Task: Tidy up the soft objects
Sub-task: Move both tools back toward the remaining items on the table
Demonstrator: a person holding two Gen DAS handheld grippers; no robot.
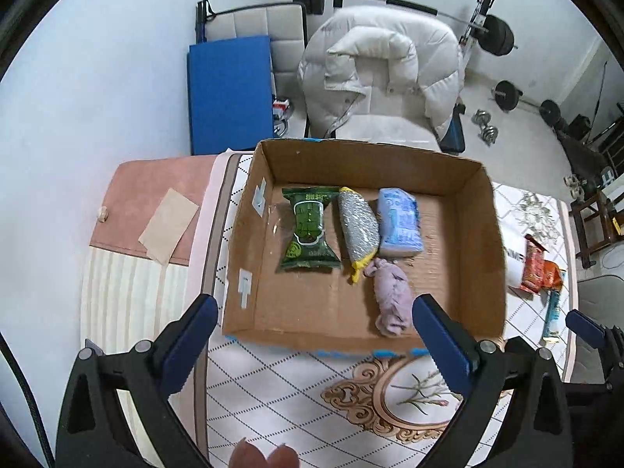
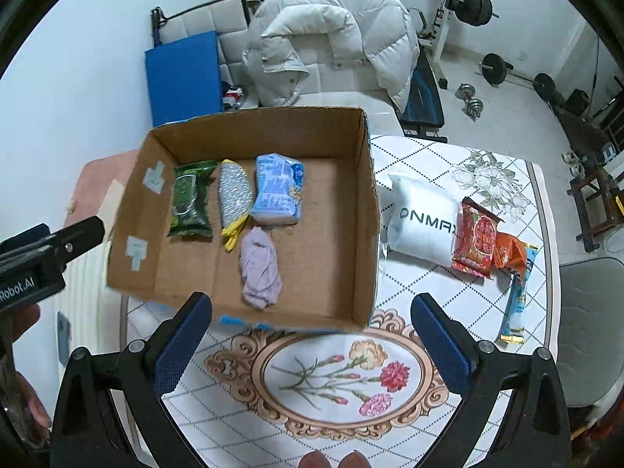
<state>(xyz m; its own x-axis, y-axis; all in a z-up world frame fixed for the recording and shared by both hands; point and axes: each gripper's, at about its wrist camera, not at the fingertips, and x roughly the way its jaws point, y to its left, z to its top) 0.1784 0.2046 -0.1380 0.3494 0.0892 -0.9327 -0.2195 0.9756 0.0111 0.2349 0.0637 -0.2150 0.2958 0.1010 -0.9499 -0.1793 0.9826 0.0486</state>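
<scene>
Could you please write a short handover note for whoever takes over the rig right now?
Left tool: open, holding nothing, above the box's near edge.
Right tool: open, holding nothing, above the tablecloth in front of the box.
In the cardboard box: green packet, silver-and-yellow bundle, blue packet in a row, lilac cloth bundle nearer to us.
Done: four soft items boxed.
Left, on the table right of the box: white pouch, red packet, orange packet, light-blue tube. The white pouch lies closest to the box, so it is probably next.
</scene>
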